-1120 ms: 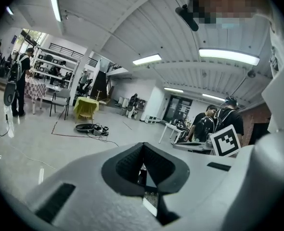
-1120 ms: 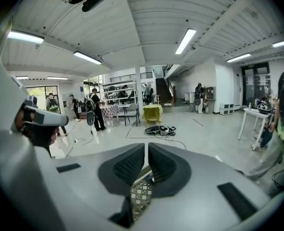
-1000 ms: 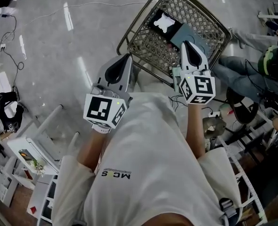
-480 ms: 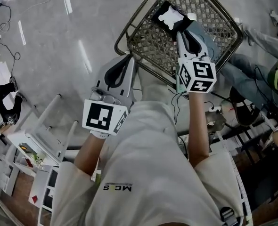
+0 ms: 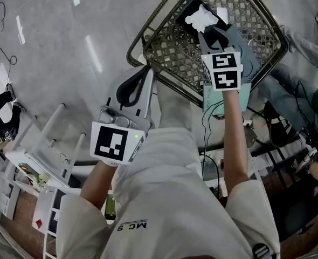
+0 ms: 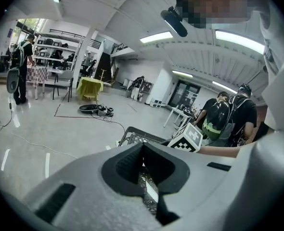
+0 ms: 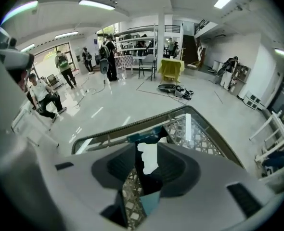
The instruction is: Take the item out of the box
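A wire-mesh basket stands on the grey floor in front of me. Inside it lie a black item with a white patch and a teal flat item. My right gripper reaches down into the basket just over the black item. Its jaws are opening, and in the right gripper view the black item shows in the gap between them, not pinched. My left gripper hangs by the basket's near left rim, shut and empty. The left gripper view shows the basket ahead of it.
A white rack stands at my lower left, with cables on the floor beyond it. A seated person is close to the basket's right side. More clutter and cables lie at lower right. Other people stand far across the hall.
My right gripper has moved forward from the basket's near rim to over the black item, and its jaws have spread. The left gripper has hardly moved.
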Demonstrator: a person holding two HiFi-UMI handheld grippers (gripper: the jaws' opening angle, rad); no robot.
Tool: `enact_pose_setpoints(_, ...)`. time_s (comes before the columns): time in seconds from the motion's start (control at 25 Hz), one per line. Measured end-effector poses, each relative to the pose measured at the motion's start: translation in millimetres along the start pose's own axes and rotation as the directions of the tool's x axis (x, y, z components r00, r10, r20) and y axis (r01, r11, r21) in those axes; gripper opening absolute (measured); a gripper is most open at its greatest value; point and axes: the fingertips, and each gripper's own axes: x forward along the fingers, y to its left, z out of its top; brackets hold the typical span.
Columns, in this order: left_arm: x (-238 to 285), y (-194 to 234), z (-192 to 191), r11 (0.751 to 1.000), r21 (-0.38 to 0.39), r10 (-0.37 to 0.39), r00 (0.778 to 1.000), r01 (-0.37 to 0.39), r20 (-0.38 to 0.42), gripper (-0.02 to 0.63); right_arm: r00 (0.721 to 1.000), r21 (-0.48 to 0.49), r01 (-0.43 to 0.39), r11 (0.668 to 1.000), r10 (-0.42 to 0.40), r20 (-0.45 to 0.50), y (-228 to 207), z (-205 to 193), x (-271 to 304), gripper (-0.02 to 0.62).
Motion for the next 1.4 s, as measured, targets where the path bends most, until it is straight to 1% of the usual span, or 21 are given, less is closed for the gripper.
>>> enact_pose_setpoints(0.04,3,1,-3,1.0,0.006,-0.003,1.0,0.003,-0.003,0.025,1.0,-0.021,0.0,1.0,-0.001,-0.017,-2,-2,7,0.143)
enact_pose_setpoints(0.32,21,13,-16,1.0,-0.026,0.011,0.999,-0.011,-0.031,0.025,0.989,-0.159,-0.027,0.987,0.003,-0.145,-12,-18,55,0.149)
enact_pose_setpoints(0.4,23,15,-19,1.0,-0.025,0.014,0.999,-0.015,-0.034,0.025,0.985,-0.179,-0.037,0.983,0.005,-0.171,-14,-21,65,0.149)
enact_pose_setpoints(0.44,23,15,-20,0.999,-0.037,0.017,0.999,-0.018,-0.037,0.025,0.983,-0.19,-0.041,0.981,0.006,-0.185,-15,-22,70,0.149)
enact_pose_setpoints(0.56,26,15,-22,0.998,-0.058,0.019,0.999,-0.022,-0.051,0.025,0.971,-0.254,-0.056,0.966,-0.007,-0.238,-20,-24,82,0.149)
enact_pose_setpoints(0.68,30,18,-28,0.998,-0.064,0.02,0.998,-0.024,-0.064,0.025,0.958,-0.292,-0.072,0.954,-0.015,-0.287,-25,-27,94,0.149)
enact_pose_setpoints(0.88,35,19,-38,0.997,-0.074,0.018,0.997,-0.024,-0.078,0.025,0.937,-0.324,-0.14,0.936,0.02,-0.348,-17,-36,110,0.161)
enact_pose_setpoints(1.04,37,18,-43,0.997,-0.08,0.016,0.997,-0.022,-0.079,0.025,0.919,-0.378,-0.14,0.915,-0.022,-0.393,-22,-42,118,0.164)
enact_pose_setpoints(1.12,35,19,-45,0.996,-0.083,0.019,0.996,-0.026,-0.083,0.025,0.913,-0.37,-0.149,0.917,-0.016,-0.407,-21,-43,120,0.139)
enact_pose_setpoints(1.24,33,20,-46,0.996,-0.081,0.021,0.996,-0.028,-0.083,0.025,0.915,-0.368,-0.15,0.918,-0.012,-0.404,-19,-40,121,0.049)
enact_pose_setpoints(1.32,32,20,-45,0.997,-0.078,0.021,0.997,-0.027,-0.079,0.025,0.91,-0.375,-0.155,0.914,-0.015,-0.413,-21,-43,119,0.034)
enact_pose_setpoints(1.4,31,20,-45,0.996,-0.079,0.021,0.997,-0.027,-0.075,0.025,0.912,-0.375,-0.159,0.913,-0.009,-0.409,-21,-41,118,0.031)
